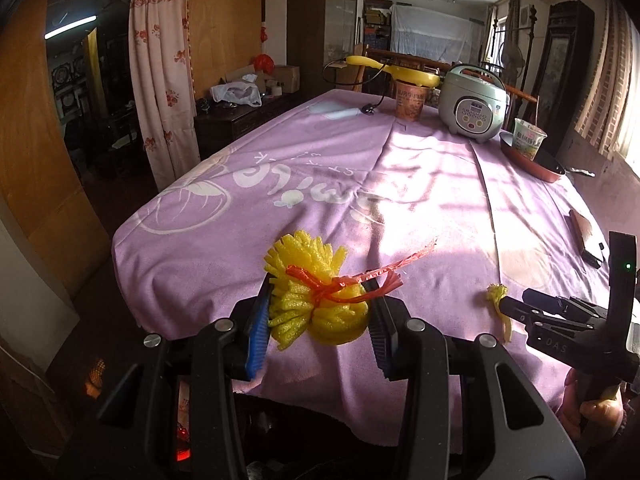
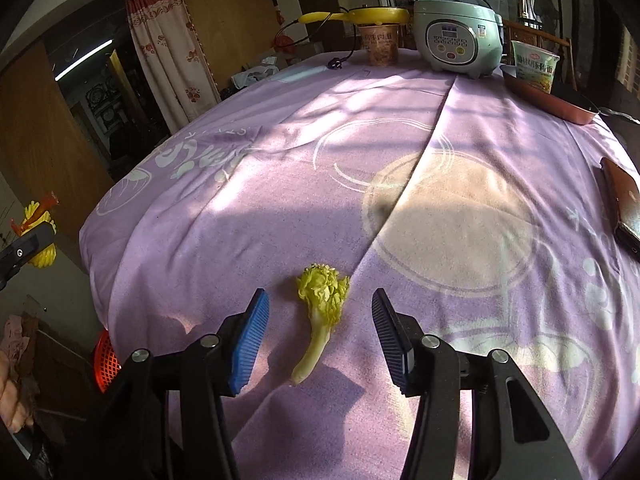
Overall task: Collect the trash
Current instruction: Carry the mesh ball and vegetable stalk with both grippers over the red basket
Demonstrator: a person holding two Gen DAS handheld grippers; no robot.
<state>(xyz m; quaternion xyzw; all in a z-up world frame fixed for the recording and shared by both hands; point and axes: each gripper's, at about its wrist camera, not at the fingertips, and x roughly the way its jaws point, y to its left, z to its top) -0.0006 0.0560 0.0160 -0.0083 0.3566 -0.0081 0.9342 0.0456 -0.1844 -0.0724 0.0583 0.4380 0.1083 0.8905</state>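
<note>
A yellow foam fruit net (image 1: pixel 308 256), tied with a red mesh strip (image 1: pixel 360 278), sits between the blue pads of my left gripper (image 1: pixel 320 292), which is shut on it just above the purple tablecloth's (image 1: pixel 360 184) near edge. In the right wrist view the same net (image 2: pixel 42 258) shows at far left. A pale green cabbage scrap (image 2: pixel 322 304) lies on the cloth, stem toward me. My right gripper (image 2: pixel 320 294) stands open around it, its pads apart from the leaf on both sides. The left wrist view shows the scrap (image 1: pixel 497 292) at the right gripper's tips.
At the far end stand a rice cooker (image 1: pixel 472 104), a noodle cup (image 1: pixel 410 100) under a yellow pan (image 1: pixel 412 76), and a second cup (image 1: pixel 528 138) in a red pan (image 1: pixel 536 164). A dark phone (image 2: pixel 624 212) lies at the right. A red basket (image 2: pixel 106 364) sits below the near-left edge.
</note>
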